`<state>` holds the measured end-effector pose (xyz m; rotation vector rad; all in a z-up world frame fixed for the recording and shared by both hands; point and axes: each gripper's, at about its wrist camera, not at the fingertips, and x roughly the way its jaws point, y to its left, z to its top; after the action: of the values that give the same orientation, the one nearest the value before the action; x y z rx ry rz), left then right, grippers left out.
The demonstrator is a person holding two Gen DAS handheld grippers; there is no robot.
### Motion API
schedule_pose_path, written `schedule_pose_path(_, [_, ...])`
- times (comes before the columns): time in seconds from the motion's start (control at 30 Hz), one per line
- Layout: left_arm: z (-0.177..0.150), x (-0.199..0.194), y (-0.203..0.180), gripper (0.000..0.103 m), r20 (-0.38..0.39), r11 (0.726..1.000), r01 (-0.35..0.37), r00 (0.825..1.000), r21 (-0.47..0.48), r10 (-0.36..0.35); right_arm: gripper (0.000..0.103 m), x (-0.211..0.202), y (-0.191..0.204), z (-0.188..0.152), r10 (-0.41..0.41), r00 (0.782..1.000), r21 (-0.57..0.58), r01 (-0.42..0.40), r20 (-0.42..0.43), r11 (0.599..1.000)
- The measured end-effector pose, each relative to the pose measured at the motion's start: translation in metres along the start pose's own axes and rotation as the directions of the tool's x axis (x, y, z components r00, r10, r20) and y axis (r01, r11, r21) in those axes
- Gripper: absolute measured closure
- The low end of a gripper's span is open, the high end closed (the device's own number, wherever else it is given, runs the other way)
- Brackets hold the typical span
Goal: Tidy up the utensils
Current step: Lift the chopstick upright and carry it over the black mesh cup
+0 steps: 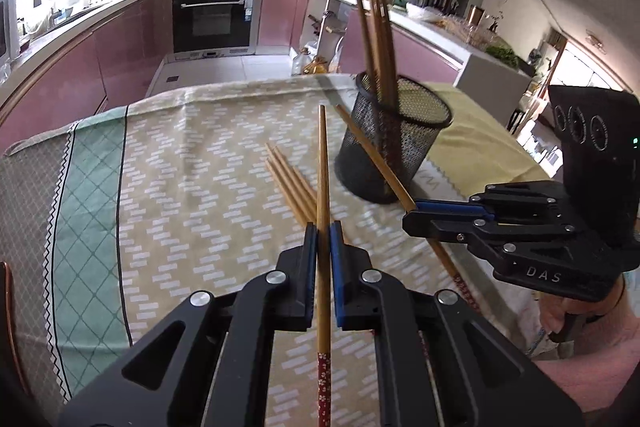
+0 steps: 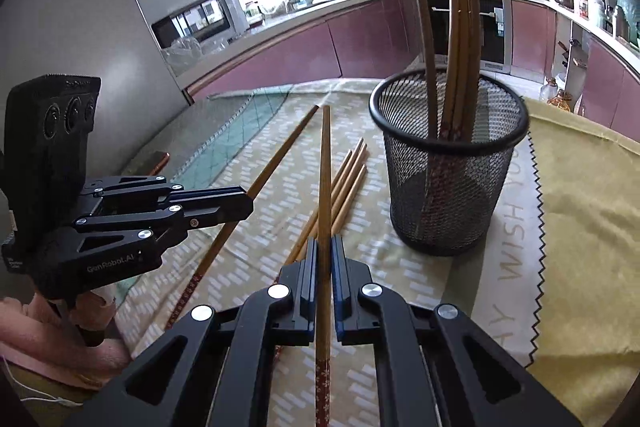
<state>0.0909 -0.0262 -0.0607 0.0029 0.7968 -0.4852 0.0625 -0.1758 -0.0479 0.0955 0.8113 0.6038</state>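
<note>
We are holding a chopstick point(image 1: 322, 163) in the left gripper point(image 1: 323, 239), jaws clamped tight on its shaft, patterned end toward us. We are pinching a second chopstick point(image 2: 325, 167) in the right gripper point(image 2: 324, 253), also fully closed on it. Loose chopsticks point(image 2: 344, 183) are lying on the tablecloth point(image 1: 192, 163) between both grippers. The mesh cup point(image 2: 448, 163) is standing just beside them, several chopsticks upright inside.

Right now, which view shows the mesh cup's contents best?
The right wrist view: it looks into the mesh cup, showing the chopsticks inside. The left wrist view shows the cup farther off.
</note>
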Motion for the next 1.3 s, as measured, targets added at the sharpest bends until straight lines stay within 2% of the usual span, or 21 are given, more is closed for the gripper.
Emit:
schedule_pose_path(0.33, [0.018, -0.033, -0.007, 0.096, 0.078, 0.991, 0.133, 0.988, 0.0, -0.132, 0.097, -0.038, -0.009, 0.007, 0.003, 0.995, 0.016, -0.004, 0.101, 1.0])
schedule_pose_path(0.57, [0.027, -0.051, -0.01, 0.096, 0.121, 0.982, 0.186, 0.975, 0.003, -0.185, 0.097, -0.056, -0.01, 0.015, 0.002, 0.987, 0.014, -0.004, 0.16, 1.0])
schedule_pose_path(0.87, [0.047, -0.064, -0.018, 0.096, 0.177, 0.977, 0.213, 0.961, 0.024, -0.214, 0.097, -0.071, -0.009, 0.031, -0.021, 0.976, -0.012, 0.024, 0.217, 1.0])
schedule_pose_path(1.3, [0.086, -0.064, -0.024, 0.096, 0.238, 0.979, 0.201, 0.949, 0.045, -0.206, 0.097, -0.092, -0.017, 0.062, -0.061, 0.953, -0.021, 0.07, 0.297, 0.997])
